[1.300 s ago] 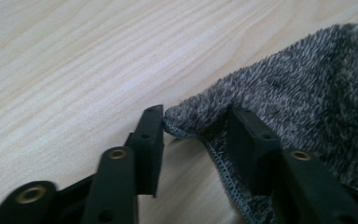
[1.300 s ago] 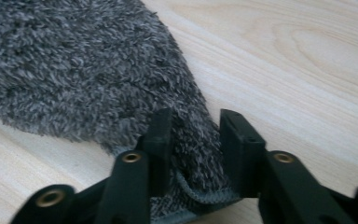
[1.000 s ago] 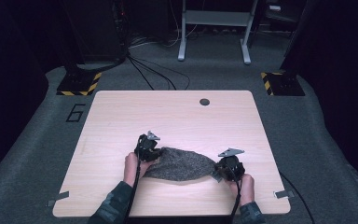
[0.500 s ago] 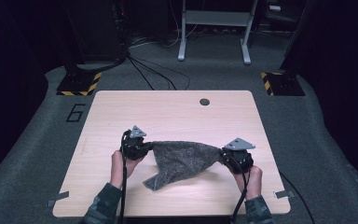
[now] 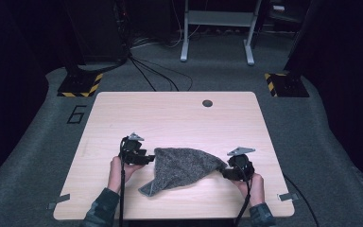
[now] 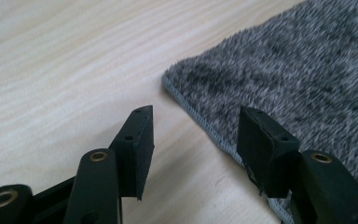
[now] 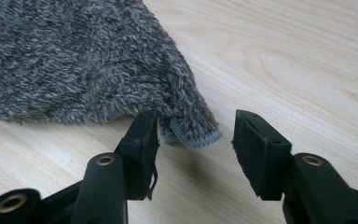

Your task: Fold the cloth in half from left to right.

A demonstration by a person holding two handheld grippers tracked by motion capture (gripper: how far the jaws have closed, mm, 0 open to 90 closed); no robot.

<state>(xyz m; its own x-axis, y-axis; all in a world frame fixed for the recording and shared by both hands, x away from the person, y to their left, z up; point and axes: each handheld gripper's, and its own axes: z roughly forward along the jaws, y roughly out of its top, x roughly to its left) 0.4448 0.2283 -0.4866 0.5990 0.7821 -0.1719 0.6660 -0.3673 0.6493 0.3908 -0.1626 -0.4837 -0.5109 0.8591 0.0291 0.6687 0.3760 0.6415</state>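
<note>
On the table [image 5: 179, 113], rumpled fuzzy grey cloth [image 5: 182, 168]

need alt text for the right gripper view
The right claw has just been opening, its black jaws apart around the hemmed corner of a fuzzy grey towel. The towel lies on a pale wooden table, its corner slightly curled up.

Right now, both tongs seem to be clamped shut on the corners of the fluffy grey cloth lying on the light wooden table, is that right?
Not quite: the fluffy grey cloth does lie on the light wooden table, but both tongs have just been opening. The left tongs and right tongs stand open in their gripper views, pressing on nothing.
</note>
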